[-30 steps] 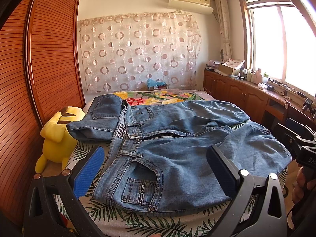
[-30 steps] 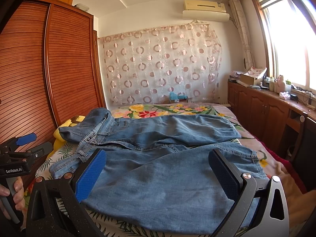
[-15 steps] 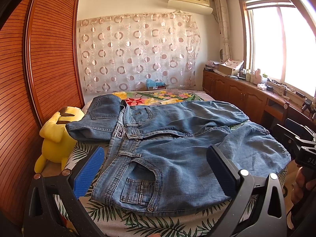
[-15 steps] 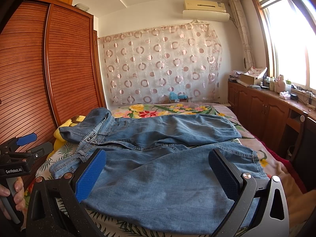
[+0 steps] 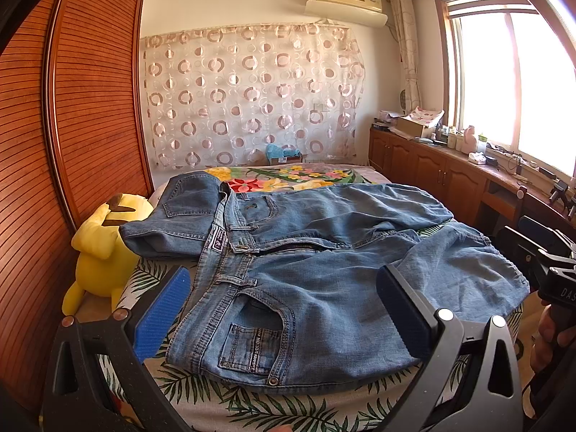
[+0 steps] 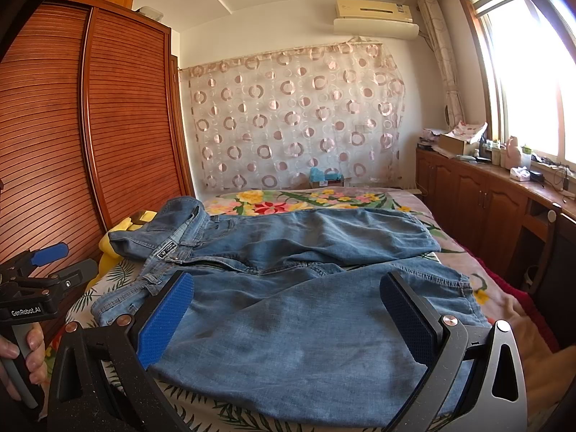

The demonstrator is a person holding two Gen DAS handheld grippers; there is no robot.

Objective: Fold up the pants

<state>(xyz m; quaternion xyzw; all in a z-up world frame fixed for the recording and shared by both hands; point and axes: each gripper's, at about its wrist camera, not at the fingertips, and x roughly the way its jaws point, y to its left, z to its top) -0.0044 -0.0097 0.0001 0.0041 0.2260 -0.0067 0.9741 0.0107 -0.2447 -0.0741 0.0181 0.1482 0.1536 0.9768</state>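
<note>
Blue jeans (image 5: pixel 306 266) lie spread across the bed, waistband to the left, both legs running right; one back panel is flipped over at the far left. In the right wrist view the same jeans (image 6: pixel 298 309) fill the foreground, near leg closest. My left gripper (image 5: pixel 282 309) hovers open over the waistband and front pocket, nothing between its blue pads. My right gripper (image 6: pixel 288 318) hangs open above the near leg. The left gripper's handle (image 6: pixel 34 298) shows at the left edge, held by a hand.
A yellow plush toy (image 5: pixel 102 248) sits at the bed's left edge against the slatted wooden wardrobe (image 5: pixel 72 126). The floral bedspread (image 5: pixel 288 176) extends to the curtained wall. Wooden cabinets (image 5: pixel 442 176) with clutter run under the window on the right.
</note>
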